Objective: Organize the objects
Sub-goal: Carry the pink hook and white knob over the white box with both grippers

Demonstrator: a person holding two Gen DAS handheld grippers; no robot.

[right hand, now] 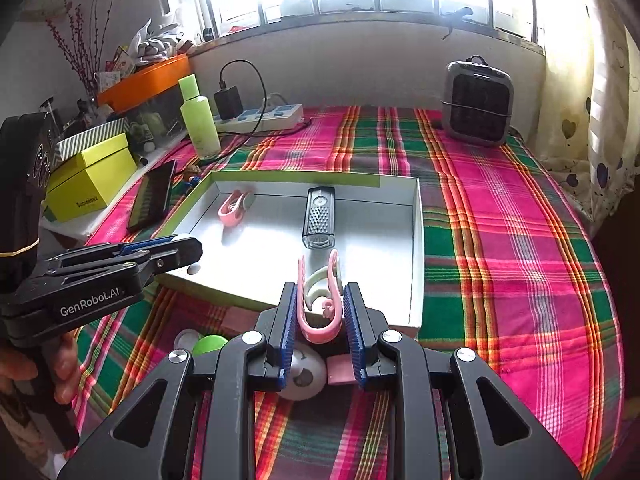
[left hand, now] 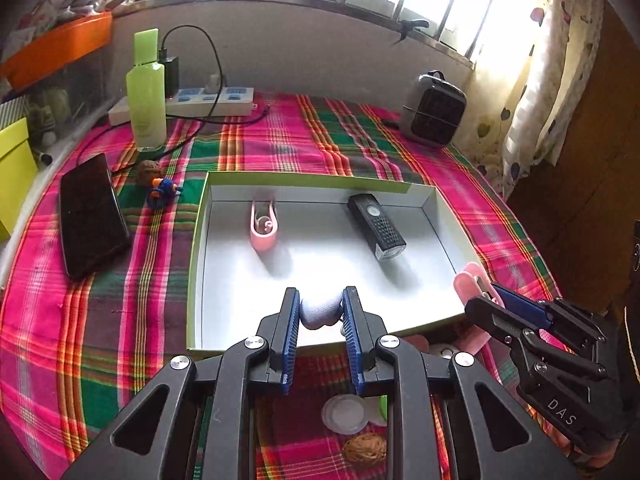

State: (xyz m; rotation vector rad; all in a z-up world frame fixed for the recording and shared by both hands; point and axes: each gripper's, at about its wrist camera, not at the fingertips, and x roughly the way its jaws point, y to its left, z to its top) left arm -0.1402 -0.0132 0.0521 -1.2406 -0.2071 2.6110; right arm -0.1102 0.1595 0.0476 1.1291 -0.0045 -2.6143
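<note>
A shallow white box lid with green rim (left hand: 196, 240) (right hand: 416, 264) lies on the plaid cloth. In it lie a pink clip (left hand: 264, 226) (right hand: 233, 208) and a black device (left hand: 376, 226) (right hand: 319, 218). My left gripper (left hand: 320, 312) is shut on a small pale fabric-covered object (left hand: 320, 312) over the box's near edge; the gripper also shows in the right wrist view (right hand: 188, 250). My right gripper (right hand: 320, 320) is shut on a second pink clip (right hand: 320, 308) over the box's near right corner; the gripper also shows in the left wrist view (left hand: 486, 302).
A walnut (left hand: 365, 450), white lid (left hand: 344, 414), green ball (right hand: 209, 344) and white round toy (right hand: 302, 376) lie near me. A phone (left hand: 90, 216), green bottle (left hand: 146, 92), power strip (left hand: 208, 100), small heater (right hand: 478, 104) and yellow box (right hand: 90, 178) stand farther off.
</note>
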